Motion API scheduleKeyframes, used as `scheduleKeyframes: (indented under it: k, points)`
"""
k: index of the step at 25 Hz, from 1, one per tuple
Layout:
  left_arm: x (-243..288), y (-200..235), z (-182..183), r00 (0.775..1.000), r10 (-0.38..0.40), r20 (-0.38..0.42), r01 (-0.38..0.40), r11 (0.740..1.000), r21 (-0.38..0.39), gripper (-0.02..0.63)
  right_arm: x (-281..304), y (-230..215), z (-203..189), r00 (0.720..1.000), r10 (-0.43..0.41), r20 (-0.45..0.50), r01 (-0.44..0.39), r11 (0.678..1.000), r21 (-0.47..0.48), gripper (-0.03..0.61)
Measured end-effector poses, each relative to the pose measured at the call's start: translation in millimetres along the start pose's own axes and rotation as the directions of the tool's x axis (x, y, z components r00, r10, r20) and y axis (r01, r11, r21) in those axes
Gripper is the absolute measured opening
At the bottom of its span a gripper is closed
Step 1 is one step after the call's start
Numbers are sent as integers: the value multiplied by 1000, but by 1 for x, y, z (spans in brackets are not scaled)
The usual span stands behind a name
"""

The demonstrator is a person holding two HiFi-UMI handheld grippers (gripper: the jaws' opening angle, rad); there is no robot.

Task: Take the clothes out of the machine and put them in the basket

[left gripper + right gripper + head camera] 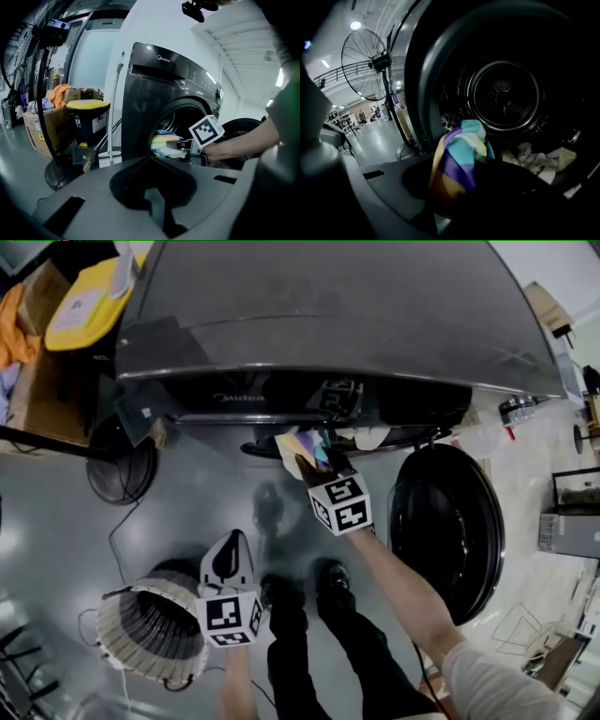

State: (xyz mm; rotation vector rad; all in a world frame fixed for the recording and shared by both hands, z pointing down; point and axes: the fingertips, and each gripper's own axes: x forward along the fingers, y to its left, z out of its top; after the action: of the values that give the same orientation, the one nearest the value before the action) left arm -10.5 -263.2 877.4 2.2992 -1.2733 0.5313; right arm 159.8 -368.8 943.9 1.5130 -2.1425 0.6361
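- My right claw is clamped nearly shut on a striped cloth, purple, teal and yellow, at the mouth of the machine on the far side.
- My left claw has its jaws together and holds nothing. It hangs over the right rim of the basket, near left.
- To do this well, I should lift the cloth clear of the drum's lip before I swing it left, so that no trailing end snags.
- I should let go only once it is over the basket's opening.
- More pale clothes lie low in the drum.
- The door stands open on the right, out of my path.
- The floor is grey and glossy, and a cable runs towards the basket.
- A standing fan and a yellow-lidded bin are on the far left.
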Motion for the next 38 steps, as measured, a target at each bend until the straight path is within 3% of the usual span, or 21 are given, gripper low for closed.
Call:
scheduleKeyframes:
  k: [7, 21, 27, 38]
  points:
    - [-39, -31, 58, 1000, -4, 24, 4, 1000, 4, 18, -90, 24, 36, 1000, 15, 26, -16, 998, 67, 94]
    - [-121, -92, 206, 995, 30, 99, -33, 999, 25, 18, -269, 20, 158, 995, 19, 93, -31, 992, 124, 87]
    - [-178, -105, 253, 989, 87, 121, -89, 996, 11, 18, -335, 43, 208, 989, 69, 129, -82, 992, 95, 86]
    - [-277, -120, 321, 954, 195, 227, -195, 981, -26, 18, -444, 68, 319, 951, 162, 262, -177, 984, 36, 86]
